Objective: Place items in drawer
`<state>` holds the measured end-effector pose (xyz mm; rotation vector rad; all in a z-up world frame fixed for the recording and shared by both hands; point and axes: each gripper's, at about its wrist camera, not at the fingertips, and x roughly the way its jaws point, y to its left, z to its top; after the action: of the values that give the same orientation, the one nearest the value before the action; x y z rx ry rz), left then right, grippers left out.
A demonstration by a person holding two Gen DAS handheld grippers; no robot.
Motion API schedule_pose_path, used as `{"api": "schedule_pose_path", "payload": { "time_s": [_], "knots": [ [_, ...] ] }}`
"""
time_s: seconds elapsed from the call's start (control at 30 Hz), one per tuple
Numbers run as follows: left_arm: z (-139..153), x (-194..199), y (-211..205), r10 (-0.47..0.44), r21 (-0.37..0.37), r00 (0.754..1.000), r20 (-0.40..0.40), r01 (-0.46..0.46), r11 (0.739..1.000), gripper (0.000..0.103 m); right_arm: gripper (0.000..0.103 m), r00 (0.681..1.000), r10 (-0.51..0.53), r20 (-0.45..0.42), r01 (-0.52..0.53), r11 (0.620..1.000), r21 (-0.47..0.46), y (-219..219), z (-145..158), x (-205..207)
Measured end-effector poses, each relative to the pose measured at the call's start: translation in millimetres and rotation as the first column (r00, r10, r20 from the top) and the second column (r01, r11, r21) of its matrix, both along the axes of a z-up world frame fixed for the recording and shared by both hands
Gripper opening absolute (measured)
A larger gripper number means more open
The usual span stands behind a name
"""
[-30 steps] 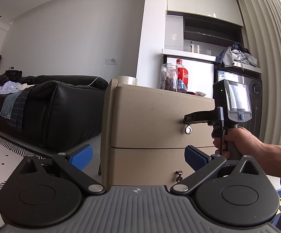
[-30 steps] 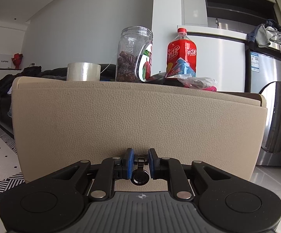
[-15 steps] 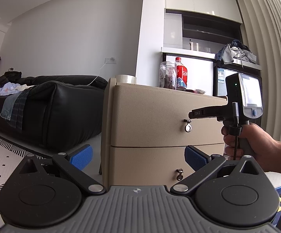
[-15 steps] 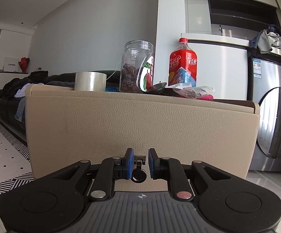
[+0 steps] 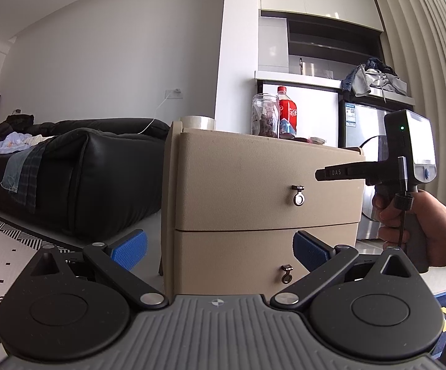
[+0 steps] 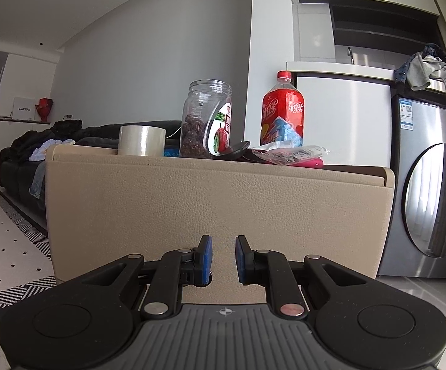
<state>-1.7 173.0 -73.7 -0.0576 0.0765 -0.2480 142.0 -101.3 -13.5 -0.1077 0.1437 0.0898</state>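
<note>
A beige two-drawer cabinet (image 5: 238, 169) stands in front of me, and its two drawer fronts look nearly flush. The upper drawer has a ring handle (image 5: 298, 196); the lower drawer handle (image 5: 286, 274) hangs below it. On top stand a tape roll (image 6: 141, 141), a glass jar (image 6: 206, 120), a red bottle (image 6: 282, 112) and a plastic packet (image 6: 287, 154). My left gripper (image 5: 219, 249) is wide open and empty, low before the cabinet. My right gripper (image 6: 223, 260) faces the upper drawer front, narrowly open with nothing between its pads. In the left wrist view the right gripper (image 5: 324, 173) sits above and right of the ring handle, apart from it.
A black sofa (image 5: 68, 169) with clothes on it is left of the cabinet, and a patterned rug (image 5: 0, 237) lies before it. A washing machine (image 6: 432, 203) stands right of the cabinet. A person's hand (image 5: 423, 231) holds the right gripper.
My right gripper was shut on the upper drawer's ring handle; it has let go and drawn back, up and to the right. The left gripper has stayed open and nearly still.
</note>
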Motion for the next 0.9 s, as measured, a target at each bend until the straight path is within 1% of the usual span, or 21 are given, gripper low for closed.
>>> {"api": "schedule_pose_path", "payload": {
  "time_s": [0.23,0.43,0.53,0.67,0.8,0.9],
  "knots": [
    [1,2,-3,-0.001,0.022,1.0,-0.01,0.001,1.0,0.103,0.019,1.0,0.004,-0.009,-0.004,1.0,0.006,-11,-7,-8],
    [1,1,-9,-0.001,0.052,1.0,-0.005,0.001,0.999,0.103,0.019,1.0,0.025,-0.003,-0.025,0.999,-0.021,-19,-12,-14],
    [1,2,-9,-0.001,0.054,1.0,-0.008,0.001,0.999,0.103,0.019,1.0,0.029,-0.003,-0.029,1.0,-0.012,-24,-12,-16],
    [2,4,-5,0.003,0.032,1.0,-0.015,-0.002,0.999,0.103,0.019,0.999,0.034,-0.004,-0.034,0.999,0.003,-31,-12,-19],
    [3,3,2,0.012,-0.006,1.0,-0.013,-0.012,1.0,0.103,0.019,0.999,0.039,-0.005,-0.039,0.999,0.018,-38,-12,-22],
    [5,6,11,0.036,-0.082,0.999,-0.024,-0.038,0.996,0.103,0.019,0.999,0.043,-0.006,-0.042,0.999,0.029,-43,-12,-24]
  ]
}}
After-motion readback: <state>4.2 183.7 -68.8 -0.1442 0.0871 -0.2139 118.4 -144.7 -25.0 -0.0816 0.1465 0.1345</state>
